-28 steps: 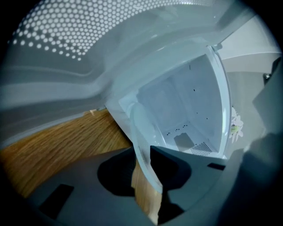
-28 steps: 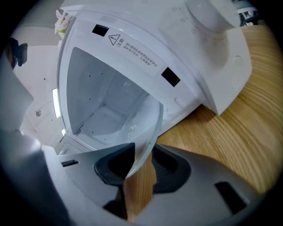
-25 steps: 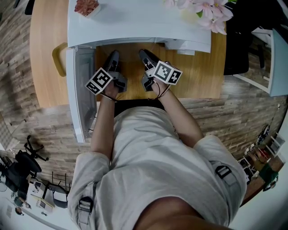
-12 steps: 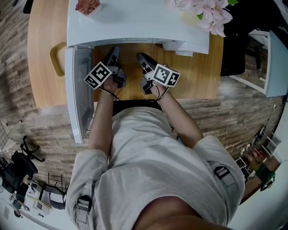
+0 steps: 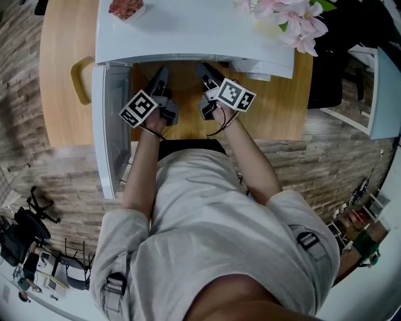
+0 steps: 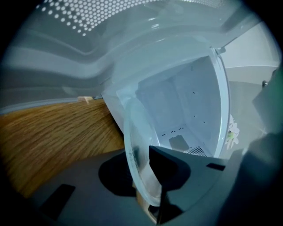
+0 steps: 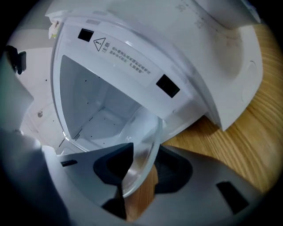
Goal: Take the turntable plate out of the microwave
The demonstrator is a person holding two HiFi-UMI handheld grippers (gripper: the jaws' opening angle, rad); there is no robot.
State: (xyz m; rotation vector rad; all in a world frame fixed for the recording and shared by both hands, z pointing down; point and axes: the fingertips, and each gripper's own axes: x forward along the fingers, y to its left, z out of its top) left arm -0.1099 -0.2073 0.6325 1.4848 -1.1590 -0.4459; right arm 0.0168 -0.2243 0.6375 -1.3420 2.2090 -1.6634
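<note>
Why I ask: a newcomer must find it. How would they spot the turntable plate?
Find the white microwave on the wooden table, its door swung open. Just outside its empty cavity is the turntable plate: a clear glass disc, the only see-through thing among white plastic and wood.

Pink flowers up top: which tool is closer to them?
Right. The right tool, jaws just opening round the glass plate, sits left of the flowers; the left tool, closing on the plate, is farther left, by the open door.
</note>
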